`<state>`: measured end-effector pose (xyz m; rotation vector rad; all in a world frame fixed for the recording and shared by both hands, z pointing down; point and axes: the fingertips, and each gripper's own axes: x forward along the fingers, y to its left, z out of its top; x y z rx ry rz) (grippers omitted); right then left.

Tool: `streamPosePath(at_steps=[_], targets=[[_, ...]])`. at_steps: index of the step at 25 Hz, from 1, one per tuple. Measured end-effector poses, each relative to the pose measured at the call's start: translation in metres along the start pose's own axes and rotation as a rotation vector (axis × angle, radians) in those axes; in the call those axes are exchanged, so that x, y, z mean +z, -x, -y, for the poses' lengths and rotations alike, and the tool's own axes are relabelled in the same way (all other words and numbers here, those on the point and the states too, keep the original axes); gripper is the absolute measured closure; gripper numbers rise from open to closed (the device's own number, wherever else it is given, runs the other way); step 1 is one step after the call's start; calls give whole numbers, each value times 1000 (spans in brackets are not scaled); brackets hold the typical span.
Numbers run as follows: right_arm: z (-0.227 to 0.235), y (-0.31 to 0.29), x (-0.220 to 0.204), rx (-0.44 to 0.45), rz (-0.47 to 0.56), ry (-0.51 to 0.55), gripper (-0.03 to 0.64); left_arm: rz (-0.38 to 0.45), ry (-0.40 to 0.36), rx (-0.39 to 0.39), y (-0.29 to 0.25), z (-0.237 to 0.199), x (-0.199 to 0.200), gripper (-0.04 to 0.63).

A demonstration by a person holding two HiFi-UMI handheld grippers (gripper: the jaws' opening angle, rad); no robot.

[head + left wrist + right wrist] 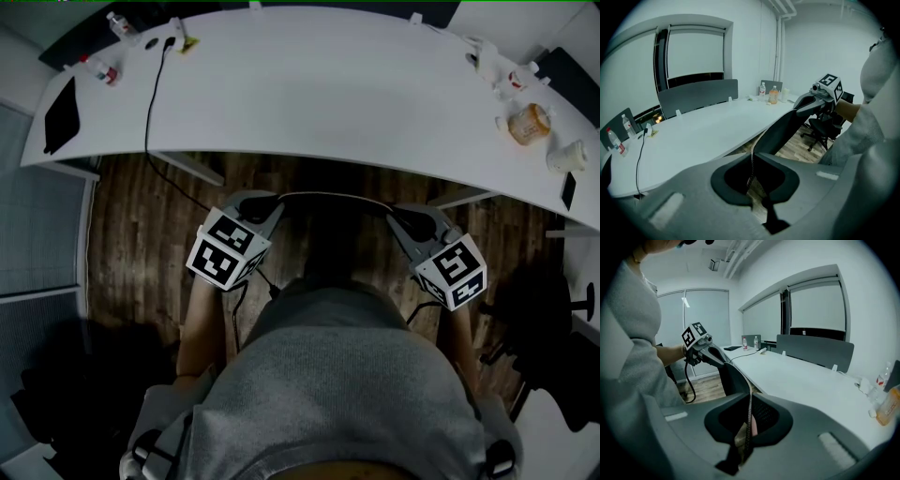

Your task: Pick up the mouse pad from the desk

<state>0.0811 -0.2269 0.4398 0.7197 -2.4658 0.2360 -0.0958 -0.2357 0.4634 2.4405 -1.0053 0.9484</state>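
The black mouse pad (337, 200) hangs off the desk, stretched edge-on between my two grippers in front of the person's body. My left gripper (270, 203) is shut on its left end and my right gripper (401, 217) is shut on its right end. In the left gripper view the mouse pad (783, 129) runs as a dark sheet from my left gripper (752, 164) up to the right gripper (819, 95). In the right gripper view the mouse pad (733, 376) runs from my right gripper (749, 414) toward the left gripper (701, 347).
The curved white desk (328, 94) lies ahead. On its left end are a flat black object (61, 112), small bottles (103, 70) and a black cable (148, 103). An orange bottle (528, 122) and a cup (567, 155) stand at the right. A black office chair (553, 309) stands on the wooden floor.
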Motion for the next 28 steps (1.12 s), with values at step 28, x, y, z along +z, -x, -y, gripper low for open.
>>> streamPosePath(at_steps=[28], targets=[[1,9,16,-2,21,44,601,1,-52,-38,11,0,13,575]])
